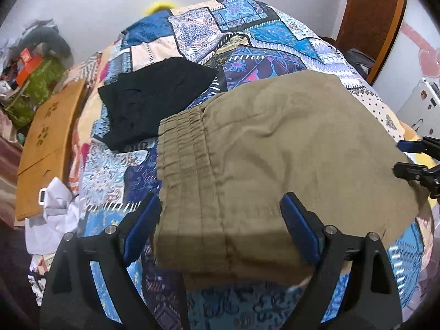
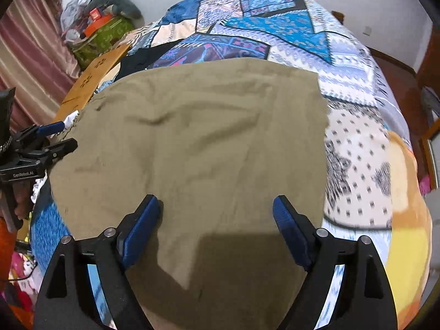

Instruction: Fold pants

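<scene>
Blue-padded jaws of the left gripper [image 1: 220,220] stood wide open over the near left corner of the khaki pants [image 1: 275,148], nothing pinched between them, the cloth lying flat beneath the gap. Alongside, the right gripper [image 2: 217,220] hung over the pants' [image 2: 192,143] near right part with its jaws likewise spread and empty.

Folded into a broad rectangle, the pants lay on the patchwork bedspread [image 1: 247,27], long axis running left to right across both views, the gathered elastic waistband [image 1: 184,148] at the left end and a clean folded edge at the right. Each gripper sat near its own end, the left one closer to the waistband. Any further fold would likely bring one end over the other, so the jaws would have to drop onto the near edge directly below them.

Soft creases crossed the matte fabric, which looked light and limp. A black garment [image 1: 154,93] lay folded just beyond the waistband, on the far left, apparently apart from the khaki cloth.
</scene>
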`<state>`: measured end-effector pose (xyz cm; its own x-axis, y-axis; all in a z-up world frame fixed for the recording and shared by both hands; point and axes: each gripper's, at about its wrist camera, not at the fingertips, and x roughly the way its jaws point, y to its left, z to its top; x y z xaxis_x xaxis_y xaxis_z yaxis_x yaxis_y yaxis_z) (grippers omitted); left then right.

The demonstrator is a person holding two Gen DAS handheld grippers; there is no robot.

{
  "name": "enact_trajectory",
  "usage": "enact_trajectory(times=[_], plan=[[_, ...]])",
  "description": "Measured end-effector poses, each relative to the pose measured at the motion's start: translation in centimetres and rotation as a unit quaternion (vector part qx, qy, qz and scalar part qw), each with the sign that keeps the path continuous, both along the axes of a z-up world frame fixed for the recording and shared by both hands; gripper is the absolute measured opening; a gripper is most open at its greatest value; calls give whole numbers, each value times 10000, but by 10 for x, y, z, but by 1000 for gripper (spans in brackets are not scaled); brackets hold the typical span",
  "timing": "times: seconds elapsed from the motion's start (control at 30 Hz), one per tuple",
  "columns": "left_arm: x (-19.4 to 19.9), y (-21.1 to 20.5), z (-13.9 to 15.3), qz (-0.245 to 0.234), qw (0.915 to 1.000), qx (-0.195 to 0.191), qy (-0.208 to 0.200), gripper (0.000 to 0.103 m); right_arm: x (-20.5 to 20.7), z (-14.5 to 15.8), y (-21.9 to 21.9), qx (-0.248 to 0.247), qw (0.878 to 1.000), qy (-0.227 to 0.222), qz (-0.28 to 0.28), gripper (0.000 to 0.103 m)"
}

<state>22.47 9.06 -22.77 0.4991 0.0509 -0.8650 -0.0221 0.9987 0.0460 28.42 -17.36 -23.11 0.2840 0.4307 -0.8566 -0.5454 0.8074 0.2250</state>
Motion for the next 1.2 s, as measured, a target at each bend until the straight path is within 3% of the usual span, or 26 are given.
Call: enact_trajectory(times=[0.13, 0.33, 0.6, 0.7, 0.87, 0.97, 1.07, 1.2], plan=[[-16, 2, 2, 69, 9999, 14, -82, 93, -18, 0, -13, 93, 9998, -35, -162, 85], [-36, 18, 17, 342, 9987, -352, -145, 93, -28, 15, -14, 105, 9988, -291, -378, 85], [-51, 30, 29, 598, 9925, -1049, -185, 93, -46, 52, 29, 565, 9934, -998, 23, 85], [-56, 30, 21, 632, 9859, -1547, -26, 93, -48, 42, 45, 427, 9930, -1091, 136, 85], [-61, 27, 1, 620, 9719, -2250, 319, 93, -45, 13, 52, 196, 9966, -789, 124, 85], [-57, 24, -9, 617, 9651, -2492, 512, 94, -46, 3, 49, 180, 9972, -724, 112, 85], [-49, 21, -12, 598, 9604, -2676, 505, 101, -49, 5, 47, 164, 9967, -775, 163, 85], [-32, 23, -16, 675, 9488, -3048, 483, 102, -52, 4, 48, 143, 9963, -827, 204, 85]])
